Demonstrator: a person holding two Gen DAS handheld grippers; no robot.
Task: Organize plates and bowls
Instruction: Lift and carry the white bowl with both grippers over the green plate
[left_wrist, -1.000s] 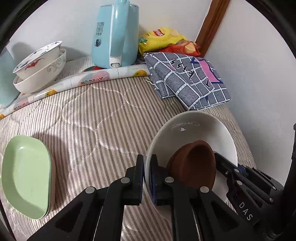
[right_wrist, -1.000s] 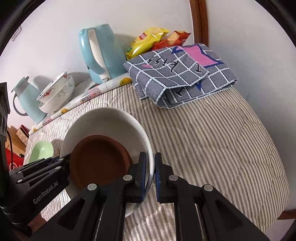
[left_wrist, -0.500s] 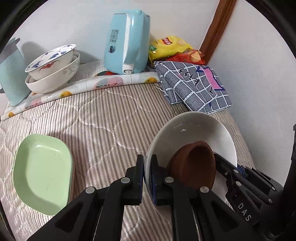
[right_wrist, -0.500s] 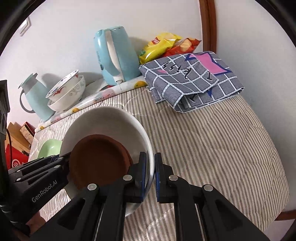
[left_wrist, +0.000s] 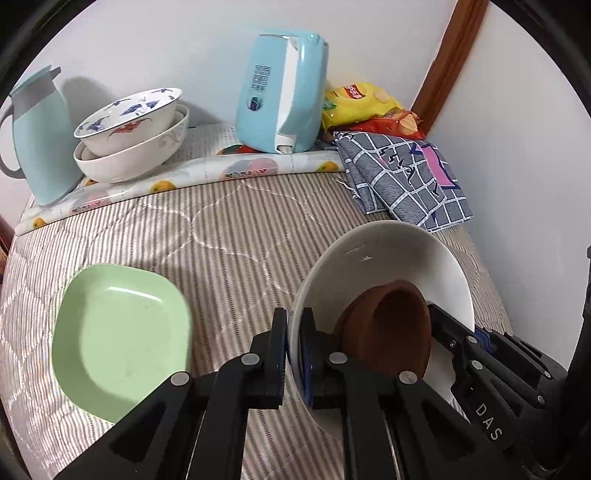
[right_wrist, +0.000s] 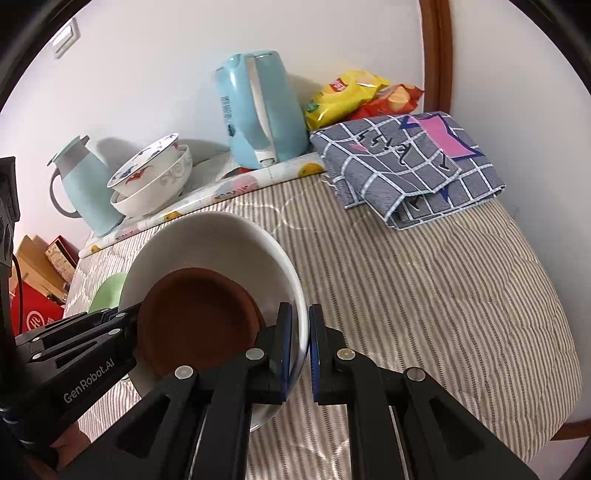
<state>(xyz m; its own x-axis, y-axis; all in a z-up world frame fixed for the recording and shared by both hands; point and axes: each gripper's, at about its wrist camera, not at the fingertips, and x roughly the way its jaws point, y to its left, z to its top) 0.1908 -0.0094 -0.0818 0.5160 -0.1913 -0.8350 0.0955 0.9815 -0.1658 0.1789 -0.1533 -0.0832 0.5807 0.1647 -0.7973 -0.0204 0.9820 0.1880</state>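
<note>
A large white bowl (left_wrist: 391, 258) with a small brown bowl (left_wrist: 391, 328) inside it is held above the striped bedcover. My left gripper (left_wrist: 293, 350) is shut on its left rim. My right gripper (right_wrist: 300, 347) is shut on its right rim; the white bowl (right_wrist: 207, 243) and brown bowl (right_wrist: 195, 317) show there too. A green square plate (left_wrist: 122, 339) lies on the cover at the left, and its edge shows in the right wrist view (right_wrist: 109, 291). Two stacked patterned bowls (left_wrist: 133, 133) stand at the back left, also in the right wrist view (right_wrist: 151, 177).
A light blue kettle (left_wrist: 284, 99) and a light blue jug (left_wrist: 37, 136) stand at the back by the wall. A folded checked cloth (left_wrist: 402, 181) and snack bags (left_wrist: 362, 107) lie at the back right. Boxes (right_wrist: 37, 291) sit beyond the left edge.
Both grippers have carried the white bowl with the brown bowl leftward and back; the green plate and the stacked bowls now sit more to the right in view, and the jug has appeared.
</note>
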